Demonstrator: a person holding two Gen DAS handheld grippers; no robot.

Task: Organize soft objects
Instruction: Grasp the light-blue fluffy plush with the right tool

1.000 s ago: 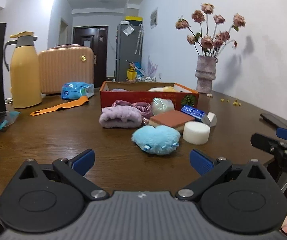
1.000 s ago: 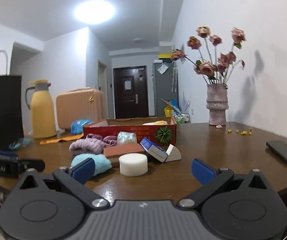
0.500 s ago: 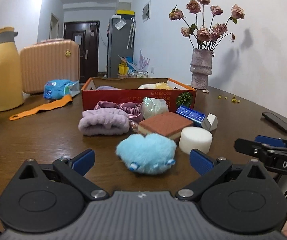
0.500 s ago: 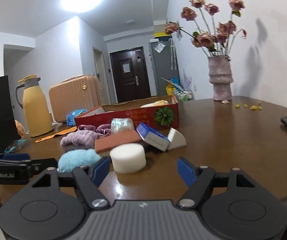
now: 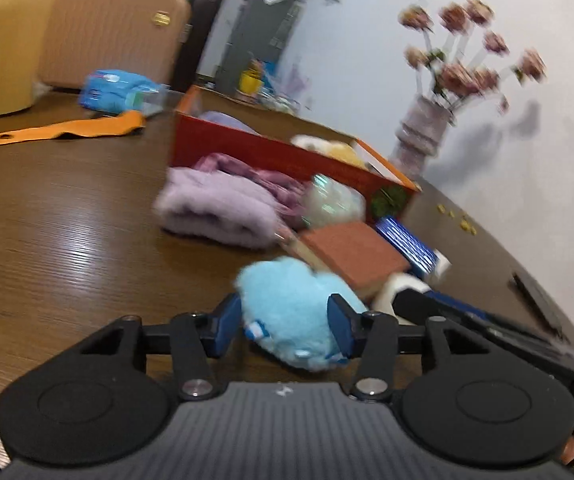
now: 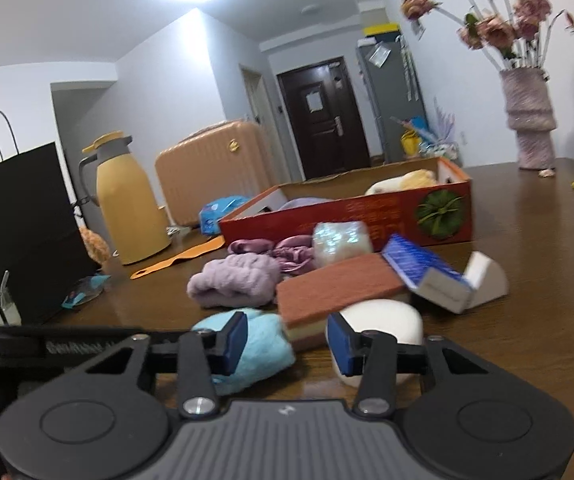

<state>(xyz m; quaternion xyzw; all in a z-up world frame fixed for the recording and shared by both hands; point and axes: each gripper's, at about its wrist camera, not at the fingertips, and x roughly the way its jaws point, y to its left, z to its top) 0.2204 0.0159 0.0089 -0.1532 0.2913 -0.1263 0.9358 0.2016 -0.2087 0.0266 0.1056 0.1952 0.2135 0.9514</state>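
Note:
A fluffy light-blue plush (image 5: 295, 312) lies on the brown table and sits between the pads of my left gripper (image 5: 285, 324), whose jaws have closed onto its sides. My right gripper (image 6: 287, 340) is partly closed with nothing between its pads; the plush (image 6: 255, 344) is by its left pad, a white round sponge (image 6: 391, 320) by its right pad, and a red-brown scouring sponge (image 6: 335, 288) just beyond. A red box (image 6: 367, 212) holds soft items behind them. A purple fluffy cloth (image 6: 235, 284) lies in front of the box.
A blue and white carton (image 6: 431, 272) leans by the white sponge. A yellow jug (image 6: 131, 200), a tan suitcase (image 6: 215, 172) and a black bag (image 6: 19, 224) stand at the left. A vase of flowers (image 6: 531, 120) and a phone (image 5: 539, 304) are at the right.
My left gripper moved forward and closed its jaws around the blue plush. My right gripper moved forward toward the sponges and narrowed its jaws.

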